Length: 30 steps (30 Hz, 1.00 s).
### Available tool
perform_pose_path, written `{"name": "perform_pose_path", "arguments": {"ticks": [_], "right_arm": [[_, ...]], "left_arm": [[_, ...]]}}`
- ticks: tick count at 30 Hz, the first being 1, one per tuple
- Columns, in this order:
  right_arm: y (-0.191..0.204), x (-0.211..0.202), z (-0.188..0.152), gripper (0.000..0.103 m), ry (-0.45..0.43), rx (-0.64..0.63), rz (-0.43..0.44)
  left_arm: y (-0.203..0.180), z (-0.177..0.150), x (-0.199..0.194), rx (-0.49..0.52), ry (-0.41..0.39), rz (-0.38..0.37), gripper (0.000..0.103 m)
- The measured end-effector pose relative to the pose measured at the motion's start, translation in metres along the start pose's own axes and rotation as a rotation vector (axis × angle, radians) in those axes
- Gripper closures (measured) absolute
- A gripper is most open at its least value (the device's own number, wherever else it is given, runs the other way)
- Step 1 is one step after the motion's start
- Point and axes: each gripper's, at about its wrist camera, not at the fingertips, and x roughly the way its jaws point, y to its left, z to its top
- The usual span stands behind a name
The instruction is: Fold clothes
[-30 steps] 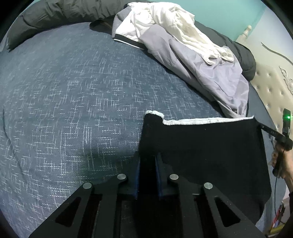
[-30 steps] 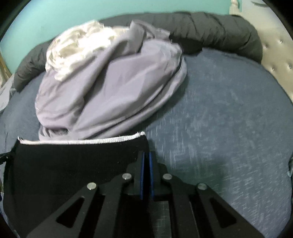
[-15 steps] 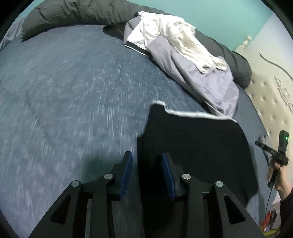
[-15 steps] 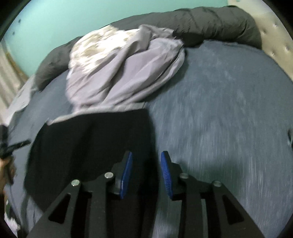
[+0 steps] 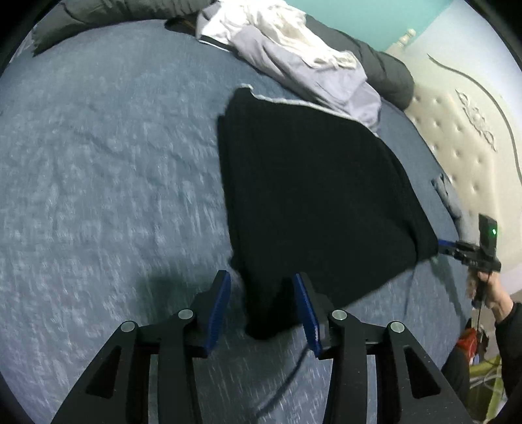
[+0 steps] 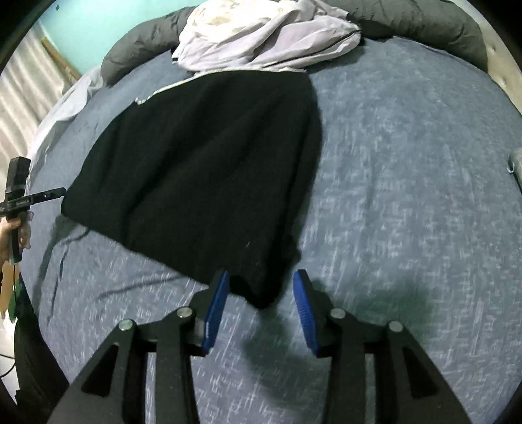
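Note:
A black garment (image 5: 313, 195) with a white hem lies flat on the blue bedspread (image 5: 98, 195); it also shows in the right wrist view (image 6: 208, 169). My left gripper (image 5: 262, 303) is open, its blue pads either side of the garment's near corner, not pinching it. My right gripper (image 6: 259, 300) is open too, with the garment's other near corner just between and ahead of its pads. Each gripper shows in the other's view, the right one (image 5: 469, 252) and the left one (image 6: 29, 199), beside the garment's edge.
A heap of lilac and white clothes (image 5: 293, 55) lies beyond the garment, also in the right wrist view (image 6: 267, 36). A dark grey duvet roll (image 6: 424, 26) runs along the far edge. A cream tufted headboard (image 5: 473, 143) stands at the right.
Both grippers opened and let go of the black garment's corners, then drew back. The garment now lies spread on the bed, farther from the cameras.

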Motion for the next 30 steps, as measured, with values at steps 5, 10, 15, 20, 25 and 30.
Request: {"name": "perform_pose_path", "arguments": {"ticks": [5, 10, 15, 20, 25, 30], "right_arm": [[0.011, 0.015, -0.003, 0.061, 0.025, -0.033, -0.066], [0.020, 0.023, 0.000, 0.063, 0.013, -0.029, -0.072], [0.027, 0.018, 0.004, 0.096, -0.036, -0.057, -0.085], [0.013, 0.005, 0.001, 0.098, -0.071, -0.067, -0.110], [-0.009, -0.009, -0.007, 0.098, -0.107, -0.020, -0.101], [-0.015, 0.002, -0.016, 0.098, -0.079, -0.004, -0.102]], "left_arm": [[-0.009, -0.018, 0.011, 0.015, 0.030, 0.005, 0.058], [-0.011, -0.020, 0.020, 0.001, 0.022, 0.017, 0.059], [-0.015, -0.018, 0.026, 0.045, 0.034, 0.067, 0.090], [-0.012, -0.018, 0.019, 0.063, 0.002, 0.094, 0.097], [-0.005, -0.019, 0.012, 0.059, -0.021, 0.102, 0.097], [-0.002, -0.016, 0.016, 0.037, -0.010, 0.093, 0.097]]}}
